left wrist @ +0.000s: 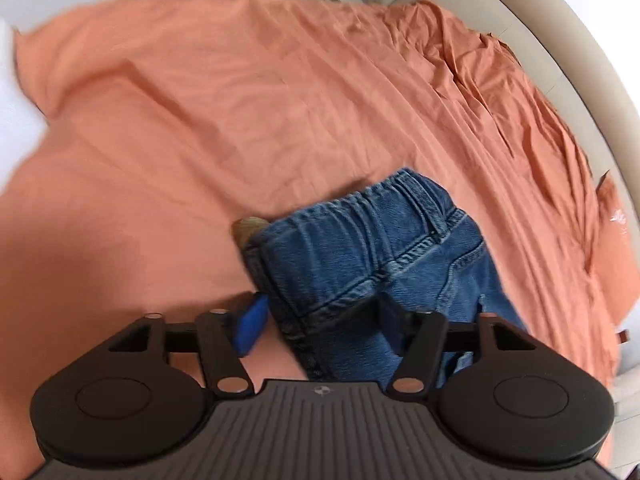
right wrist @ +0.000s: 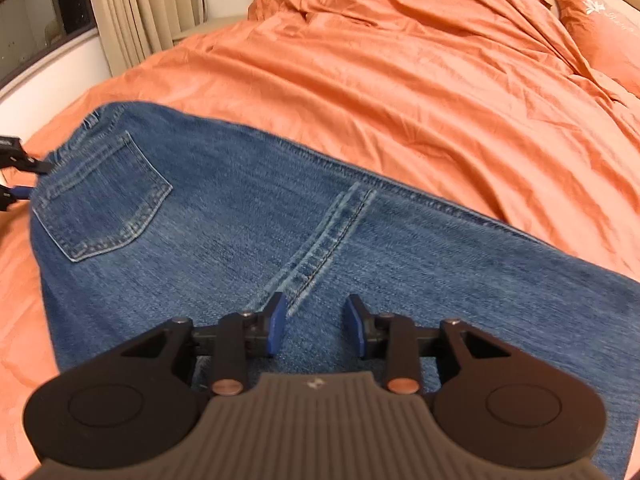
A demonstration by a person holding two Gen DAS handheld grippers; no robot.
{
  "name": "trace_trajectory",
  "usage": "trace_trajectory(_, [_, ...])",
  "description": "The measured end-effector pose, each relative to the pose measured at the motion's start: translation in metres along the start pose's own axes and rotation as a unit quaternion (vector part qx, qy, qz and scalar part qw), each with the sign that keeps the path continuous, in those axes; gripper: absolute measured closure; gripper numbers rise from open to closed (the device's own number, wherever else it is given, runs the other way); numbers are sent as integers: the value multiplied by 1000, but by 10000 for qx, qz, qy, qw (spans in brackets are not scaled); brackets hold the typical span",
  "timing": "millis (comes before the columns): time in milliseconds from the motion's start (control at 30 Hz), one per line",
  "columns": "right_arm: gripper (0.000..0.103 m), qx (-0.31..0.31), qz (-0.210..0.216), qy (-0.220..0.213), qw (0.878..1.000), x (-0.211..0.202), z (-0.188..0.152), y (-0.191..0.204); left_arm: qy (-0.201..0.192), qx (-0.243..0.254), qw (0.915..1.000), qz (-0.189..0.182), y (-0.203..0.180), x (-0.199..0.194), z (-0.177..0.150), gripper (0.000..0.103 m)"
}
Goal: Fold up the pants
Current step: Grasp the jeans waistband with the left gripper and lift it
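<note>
The jeans (right wrist: 248, 216) are laid flat on the orange bedspread (right wrist: 420, 92) — looks like a lengthwise fold was just set down. Left gripper (left wrist: 320, 320) is spread wide around the waistband, right gripper (right wrist: 316, 320) parted, nothing pinched. Next a fresh grab is needed — probably the hem.

Blue denim pants (right wrist: 248, 216) with paler stitching, plain orange bedspread (right wrist: 420, 92), cream curtain (right wrist: 132, 12), black grippers with blue pads (right wrist: 278, 328), a possibly embroidered pillow (right wrist: 600, 28).

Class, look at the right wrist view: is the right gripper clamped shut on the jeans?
No, the right gripper hangs open above the jeans, its blue pads apart with nothing pinched between them.
</note>
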State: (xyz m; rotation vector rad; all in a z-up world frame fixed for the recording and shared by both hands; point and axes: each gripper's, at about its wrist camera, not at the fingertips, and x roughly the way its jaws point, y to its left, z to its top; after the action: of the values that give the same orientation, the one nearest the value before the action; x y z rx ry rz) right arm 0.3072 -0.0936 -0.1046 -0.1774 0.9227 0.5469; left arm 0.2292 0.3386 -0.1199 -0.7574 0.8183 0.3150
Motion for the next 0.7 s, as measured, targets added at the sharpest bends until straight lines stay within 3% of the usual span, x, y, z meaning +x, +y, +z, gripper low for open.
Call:
trace_trajectory(133, [65, 61, 46, 43, 10000, 8, -1, -4, 142, -323, 9992, -170, 18, 16, 2, 18])
trace_trajectory(367, [65, 118, 100, 89, 9998, 12, -1, -6, 96, -297, 9994, -178, 16, 43, 11, 23])
trace_trajectory(467, [65, 186, 114, 104, 9997, 14, -1, -6, 43, -266, 9996, -62, 9, 43, 12, 37])
trace_trajectory(567, [65, 230, 111, 101, 9996, 13, -3, -5, -36, -340, 9994, 6, 3, 36, 13, 63])
trace_trajectory(700, [65, 259, 91, 185, 9995, 12, 1, -6, -311, -55, 9995, 54, -17, 14, 14, 79])
